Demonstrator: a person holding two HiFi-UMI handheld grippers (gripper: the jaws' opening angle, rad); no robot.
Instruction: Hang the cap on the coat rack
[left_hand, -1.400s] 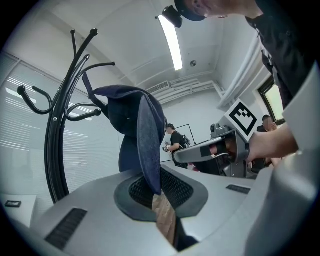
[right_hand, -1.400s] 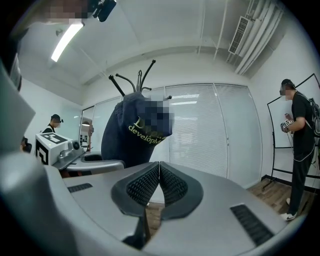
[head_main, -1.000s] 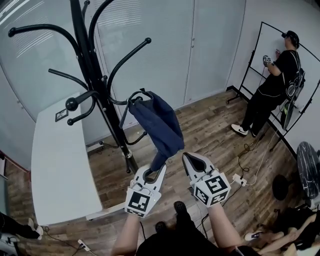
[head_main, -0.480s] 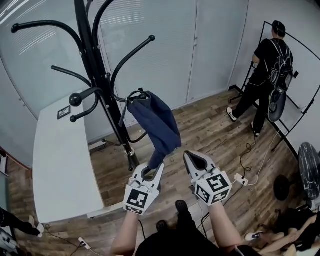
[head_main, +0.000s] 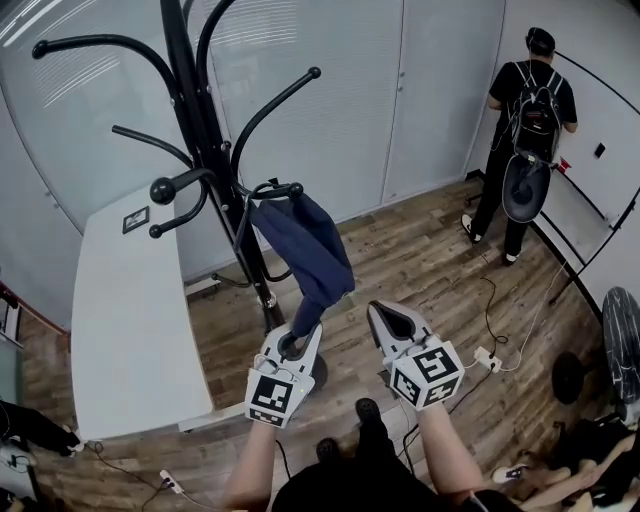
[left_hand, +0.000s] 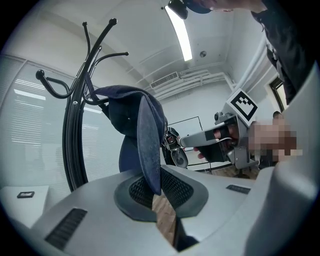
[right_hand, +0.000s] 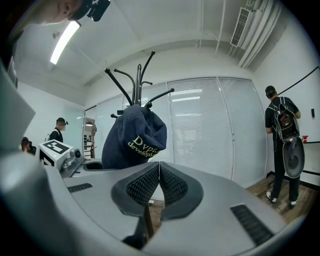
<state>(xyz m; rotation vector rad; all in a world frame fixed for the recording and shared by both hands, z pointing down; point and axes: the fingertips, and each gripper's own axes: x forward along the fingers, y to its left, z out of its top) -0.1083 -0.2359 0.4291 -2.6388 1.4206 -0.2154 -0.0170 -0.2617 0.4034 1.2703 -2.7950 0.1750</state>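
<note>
The left gripper's (left_hand: 159, 172) jaws were clamped on the brim of the navy cap (head_main: 310, 245), which draped from a low hook of the coat rack (head_main: 215, 170). The right gripper's (right_hand: 159, 170) jaws met on nothing. A white table (head_main: 130, 320) stood left of the rack on the wood floor (head_main: 420, 260).

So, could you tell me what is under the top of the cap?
A hook of the coat rack carries the cap; its ball tip pokes out above the cloth, the rest of it is covered. Below, the left gripper is shut on the brim.
</note>
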